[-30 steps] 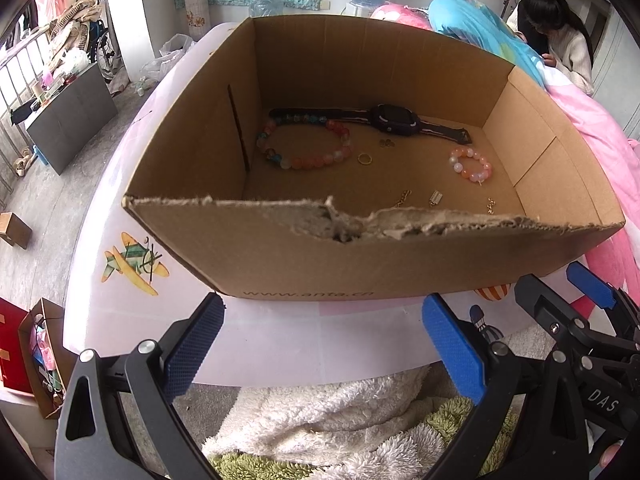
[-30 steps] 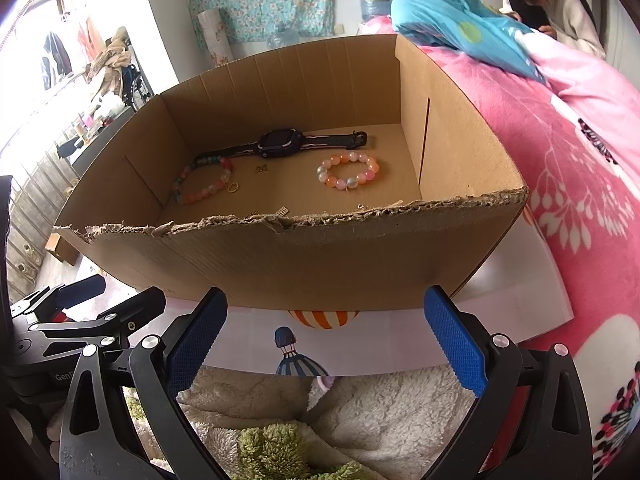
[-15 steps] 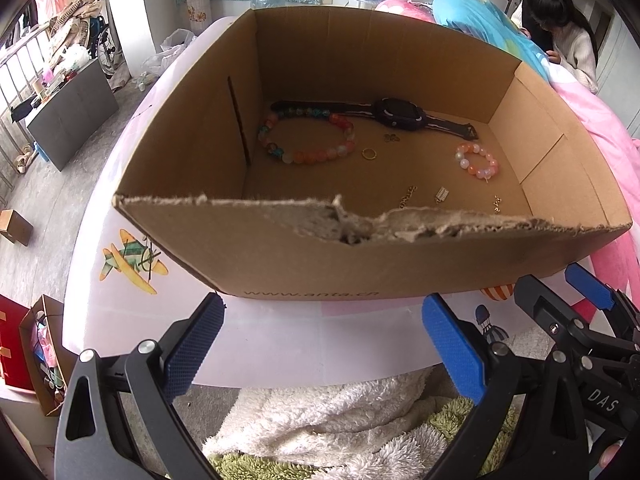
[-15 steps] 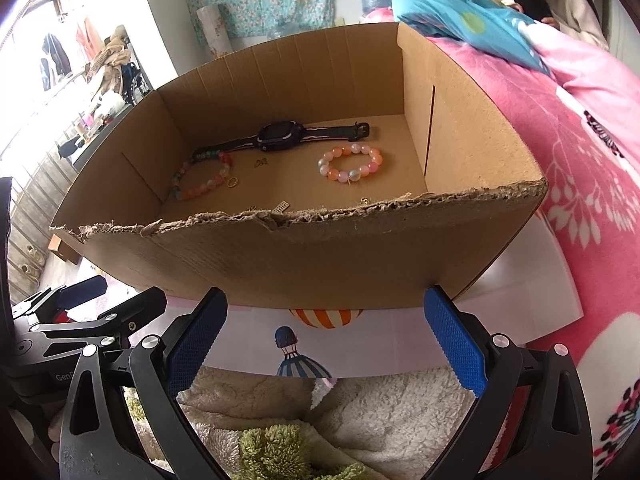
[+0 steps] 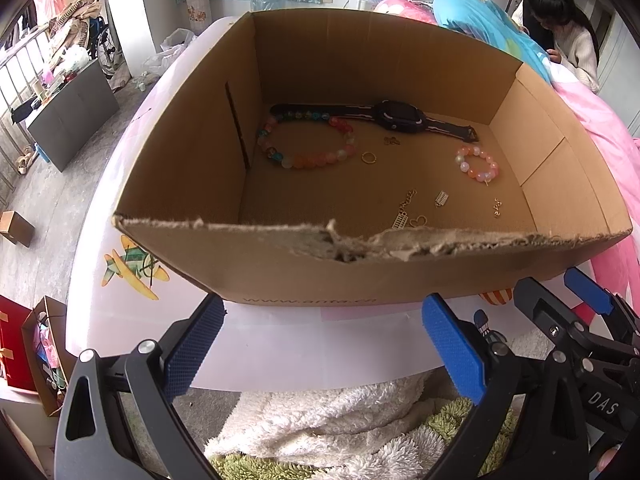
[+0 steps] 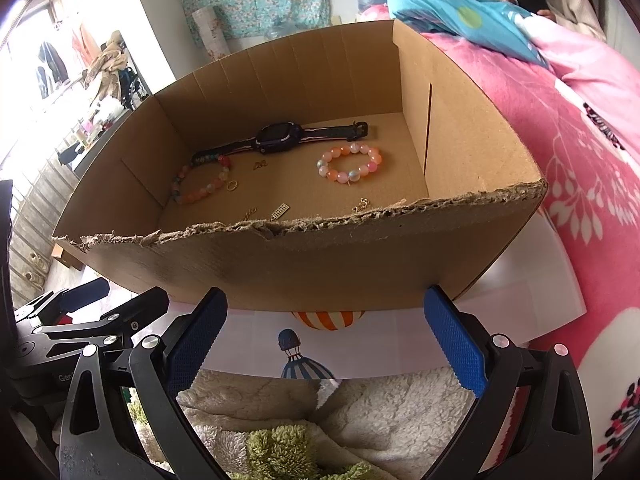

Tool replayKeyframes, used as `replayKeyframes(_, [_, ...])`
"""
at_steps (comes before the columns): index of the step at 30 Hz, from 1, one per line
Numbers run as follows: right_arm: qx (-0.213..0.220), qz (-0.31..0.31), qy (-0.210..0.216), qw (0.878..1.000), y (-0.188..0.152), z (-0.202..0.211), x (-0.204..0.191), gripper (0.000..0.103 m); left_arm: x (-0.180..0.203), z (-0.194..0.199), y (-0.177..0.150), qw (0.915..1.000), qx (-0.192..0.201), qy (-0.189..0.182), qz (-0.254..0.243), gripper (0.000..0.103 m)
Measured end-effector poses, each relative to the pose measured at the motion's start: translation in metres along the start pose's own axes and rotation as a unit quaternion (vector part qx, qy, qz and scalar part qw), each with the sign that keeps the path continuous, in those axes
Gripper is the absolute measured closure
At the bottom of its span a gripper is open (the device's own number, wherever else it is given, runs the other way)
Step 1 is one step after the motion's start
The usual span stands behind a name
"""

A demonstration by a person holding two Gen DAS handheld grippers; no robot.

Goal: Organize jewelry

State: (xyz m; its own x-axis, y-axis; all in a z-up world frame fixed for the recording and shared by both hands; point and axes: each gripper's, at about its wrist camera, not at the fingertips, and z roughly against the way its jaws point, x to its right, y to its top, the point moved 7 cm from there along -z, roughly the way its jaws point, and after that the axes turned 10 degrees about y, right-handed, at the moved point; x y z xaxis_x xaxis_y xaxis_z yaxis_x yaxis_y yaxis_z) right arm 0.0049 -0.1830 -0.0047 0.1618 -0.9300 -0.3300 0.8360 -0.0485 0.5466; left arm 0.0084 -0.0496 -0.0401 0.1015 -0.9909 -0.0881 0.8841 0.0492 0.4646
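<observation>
Room: a cluttered bedroom, with a bed under a pink quilt (image 6: 580,128) at 3 o'clock and a white tabletop (image 5: 320,344) printed with cartoon balloons. On it stands an open cardboard box (image 5: 192,152) with a torn near rim. All the jewelry lies loose on the box floor: a dark watch (image 5: 400,114) at 12 o'clock, a large bead bracelet (image 5: 308,160) at 10 o'clock, a small pink bracelet (image 5: 478,164) at 2 o'clock, and gold trinkets (image 5: 408,208) at 6 o'clock. The left tongs (image 5: 320,344) and right tongs (image 6: 326,344) hang wide and empty before the near wall. This layout fits pieces awaiting sorting or pieces already laid out; the stage cannot be determined.
</observation>
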Motion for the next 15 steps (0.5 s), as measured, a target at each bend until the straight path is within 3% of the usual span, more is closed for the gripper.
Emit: replayKeyframes(15, [0.003, -0.002, -0.005, 1.000, 0.0019, 0.0024, -0.0014, 0.008, -0.0006, 0.0015, 0.0013, 1.0000, -0.001, 0.000, 0.001, 0.006])
